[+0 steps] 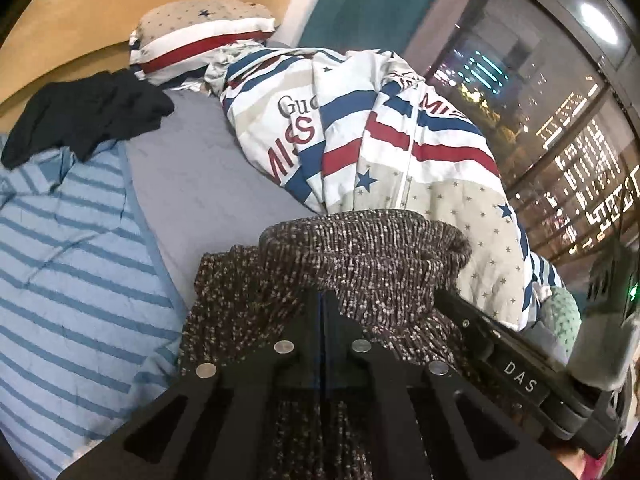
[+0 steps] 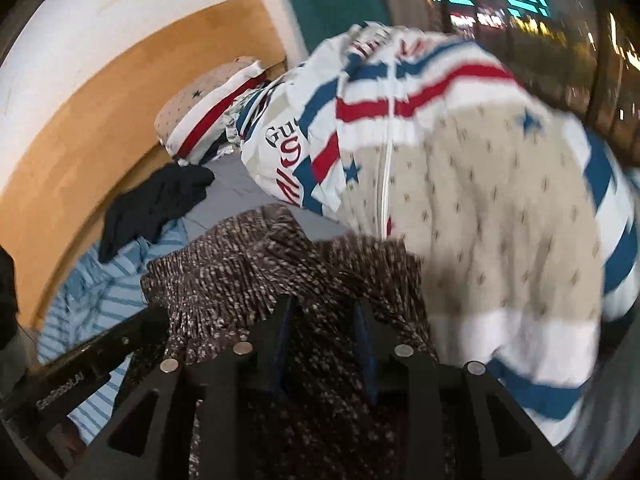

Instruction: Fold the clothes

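Grippers: left gripper [image 1: 322, 300] has its jaws pressed almost together, pinching a fold of the speckled brown knit garment [image 1: 360, 256]; right gripper [image 2: 326, 312] stands part-way apart with the same knit bunched between its jaws, gripping it.
Garment: hangs and bunches right at both sets of fingertips, its ribbed edge rolled across the front from one gripper to the other.
Key relation: both hands hold one edge side by side, so that edge runs between them; neither is clearly nearer.
Beneath: grey bedsheet [image 1: 200, 184], blue striped cloth [image 1: 60, 260] to the left.
Further: dark garment [image 1: 88, 112], starred quilt [image 1: 380, 140], pillow [image 1: 200, 28], wooden headboard [image 2: 120, 100].
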`<action>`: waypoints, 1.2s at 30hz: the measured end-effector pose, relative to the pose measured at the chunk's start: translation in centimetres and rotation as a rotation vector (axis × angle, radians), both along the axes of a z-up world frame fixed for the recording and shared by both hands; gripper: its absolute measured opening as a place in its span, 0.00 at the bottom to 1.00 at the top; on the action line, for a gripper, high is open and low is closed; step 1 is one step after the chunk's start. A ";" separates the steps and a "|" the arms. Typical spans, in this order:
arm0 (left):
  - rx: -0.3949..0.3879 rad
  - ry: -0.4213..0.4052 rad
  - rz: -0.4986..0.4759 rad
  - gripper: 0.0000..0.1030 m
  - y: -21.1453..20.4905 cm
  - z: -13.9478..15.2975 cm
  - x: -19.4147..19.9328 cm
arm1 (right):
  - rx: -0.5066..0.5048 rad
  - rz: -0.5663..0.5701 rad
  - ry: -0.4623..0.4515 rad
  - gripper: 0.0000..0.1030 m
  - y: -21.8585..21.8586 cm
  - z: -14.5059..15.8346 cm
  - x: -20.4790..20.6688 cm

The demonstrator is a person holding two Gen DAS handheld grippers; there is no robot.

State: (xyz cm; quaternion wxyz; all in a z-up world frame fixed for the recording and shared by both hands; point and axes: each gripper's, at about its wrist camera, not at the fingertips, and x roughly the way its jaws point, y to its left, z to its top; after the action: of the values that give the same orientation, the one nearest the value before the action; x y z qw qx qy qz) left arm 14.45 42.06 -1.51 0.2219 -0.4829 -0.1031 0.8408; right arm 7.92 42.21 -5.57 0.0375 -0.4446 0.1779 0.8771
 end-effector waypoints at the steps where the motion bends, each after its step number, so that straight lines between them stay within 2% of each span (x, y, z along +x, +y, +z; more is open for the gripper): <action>1: 0.000 0.004 -0.005 0.04 -0.1 0.0 0.0 | 0.001 -0.002 0.007 0.32 0.0 -0.2 0.2; 8: 0.027 -0.035 -0.012 0.04 -0.9 -0.2 -0.9 | 0.023 -0.017 0.017 0.34 -0.2 -0.3 0.4; 10: 0.018 -0.051 -0.014 0.03 -1.2 1.0 -0.3 | 0.036 -0.016 0.015 0.37 -0.6 0.1 0.6; 12: 0.009 -0.003 -0.031 0.03 -1.6 3.4 1.8 | -0.010 -0.015 0.037 0.37 -0.3 1.3 1.1; 15: 0.020 -0.003 -0.083 0.03 -2.1 4.8 4.3 | -0.068 -0.004 0.098 0.40 -0.4 3.7 2.7; 17: 0.044 -0.075 -0.107 0.03 -2.2 3.6 4.8 | -0.044 0.012 0.127 0.40 -1.3 5.3 4.2; 19: 0.048 -0.128 -0.085 0.03 -2.3 1.6 4.9 | 0.015 0.024 0.109 0.40 -2.4 5.8 5.5; 23: 0.116 -0.145 -0.032 0.03 -4.1 -0.6 5.6 | 0.094 0.003 -0.022 0.44 -2.9 3.0 6.5; 26: 0.114 -0.151 -0.030 0.03 -5.1 -1.2 5.7 | -0.027 -0.062 -0.043 0.45 -1.1 0.6 7.1; 27: 0.132 -0.164 -0.030 0.03 -5.4 -1.5 5.6 | -0.032 -0.074 -0.037 0.45 -1.1 0.5 7.3; 29: 0.139 -0.170 -0.026 0.03 -5.5 -1.6 5.5 | 0.030 -0.075 -0.025 0.45 -2.1 1.0 7.6; 33: 0.169 -0.164 -0.030 0.03 -5.9 -1.3 5.9 | 0.269 -0.056 -0.015 0.45 -5.6 2.5 8.2; 36: 0.190 -0.157 -0.047 0.03 -6.1 -0.6 6.5 | 0.352 -0.046 -0.008 0.44 -7.3 3.7 8.9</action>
State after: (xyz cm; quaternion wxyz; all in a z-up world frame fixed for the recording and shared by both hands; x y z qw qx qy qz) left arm 20.92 36.00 -2.13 0.2773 -0.5263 -0.1879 0.7815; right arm 16.78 34.95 -1.83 0.1353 -0.4305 0.0316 0.8918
